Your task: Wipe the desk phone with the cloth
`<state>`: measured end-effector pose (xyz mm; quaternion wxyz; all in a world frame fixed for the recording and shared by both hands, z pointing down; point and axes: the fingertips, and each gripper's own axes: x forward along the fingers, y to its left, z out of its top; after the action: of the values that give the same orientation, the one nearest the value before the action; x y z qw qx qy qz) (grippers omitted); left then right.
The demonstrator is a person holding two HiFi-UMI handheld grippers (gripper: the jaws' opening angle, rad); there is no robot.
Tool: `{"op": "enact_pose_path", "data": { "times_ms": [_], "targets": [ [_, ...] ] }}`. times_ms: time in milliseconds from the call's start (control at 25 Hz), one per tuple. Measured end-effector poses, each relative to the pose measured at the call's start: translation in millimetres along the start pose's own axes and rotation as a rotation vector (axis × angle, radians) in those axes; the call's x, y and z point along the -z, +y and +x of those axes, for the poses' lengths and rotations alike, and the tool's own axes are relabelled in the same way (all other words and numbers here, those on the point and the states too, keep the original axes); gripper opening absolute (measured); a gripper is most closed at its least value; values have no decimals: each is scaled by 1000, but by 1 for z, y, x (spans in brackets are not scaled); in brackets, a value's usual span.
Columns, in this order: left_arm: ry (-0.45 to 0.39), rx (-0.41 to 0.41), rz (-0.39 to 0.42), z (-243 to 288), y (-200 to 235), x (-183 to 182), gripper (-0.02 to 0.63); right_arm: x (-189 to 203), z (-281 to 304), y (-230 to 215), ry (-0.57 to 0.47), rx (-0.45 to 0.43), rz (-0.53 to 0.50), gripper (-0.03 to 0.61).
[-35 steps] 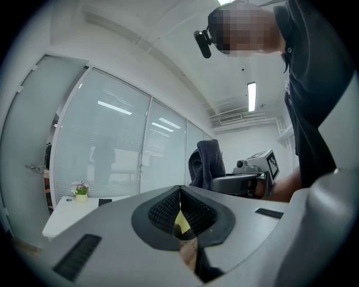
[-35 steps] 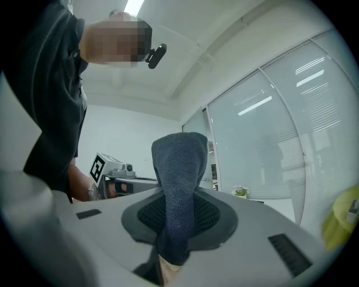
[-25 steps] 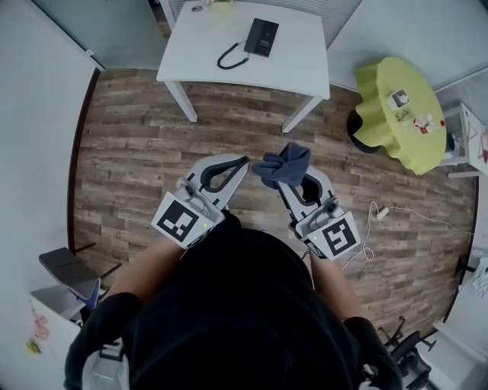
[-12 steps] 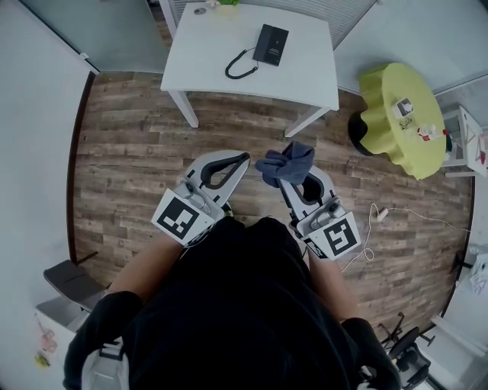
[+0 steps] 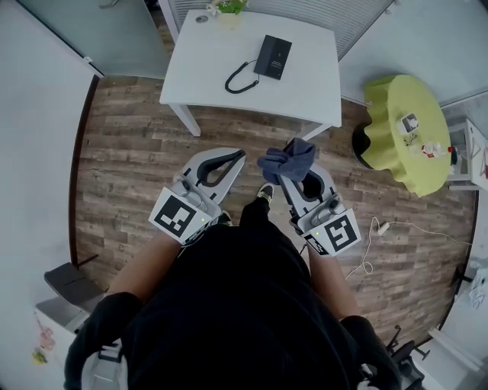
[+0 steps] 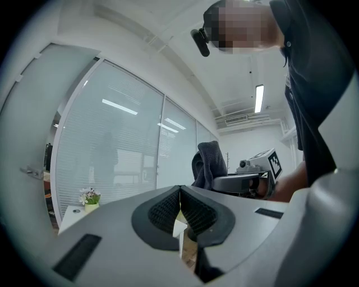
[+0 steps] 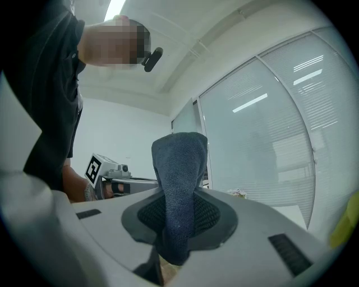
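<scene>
Floor [image 5: 137, 152]: wood planks, runs under and all round the desk [image 5: 206, 61].

Person: dark top, stands on the floor well short of the desk, facing it. One shoe [image 5: 264, 192] shows fwd of the body, on the desk side.

Desk: white, rectangular, by a glass wall w/ blinds.

Round lime desk [image 5: 396, 122]: right of the white desk, apart from it. Carries a few small items, too small to ID.

Left tool [image 5: 242, 155]: held over the floor, well short of the desk, tips aimed toward it. Left gripper view shows the jaws brought together tip to tip, nothing btwn the pads.

Right tool [image 5: 294, 174]: alongside the left tool, same standoff from the desk, also aimed toward it. Jaws clamped on the cloth [image 5: 286, 160].

Cloth: dark blue-grey, bunched. It sticks out past the tool tips, so it sits nearer the desk than the tool body does, but well apart from the desk.

Desk phone [image 5: 273, 57]: black, flat on the desk top, right of the desk's centre.

Cord [image 5: 240, 76]: black, loops from the phone's left side toward the desk's near edge.

Potted flowers [image 5: 227, 7]: small, at the desk's far edge, left of the phone.
</scene>
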<state>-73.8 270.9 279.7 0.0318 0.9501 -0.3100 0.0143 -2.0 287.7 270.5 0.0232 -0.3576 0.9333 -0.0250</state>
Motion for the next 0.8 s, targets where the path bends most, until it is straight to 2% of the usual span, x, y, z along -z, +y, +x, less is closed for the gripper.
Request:
{"op": "enact_pose_path", "data": {
  "times_ms": [400,600,800],
  "targets": [
    [-3,-64,18,83,34,-18,11,-8,26,-87,-6,-73,-2,87],
    [28,-87,53,122,42,-18,11,-6,30,-128,9,-112,16,87],
    [45,-113,34,157,49,-14,11,-5,30,-168,12,-136,22,87]
  ]
}}
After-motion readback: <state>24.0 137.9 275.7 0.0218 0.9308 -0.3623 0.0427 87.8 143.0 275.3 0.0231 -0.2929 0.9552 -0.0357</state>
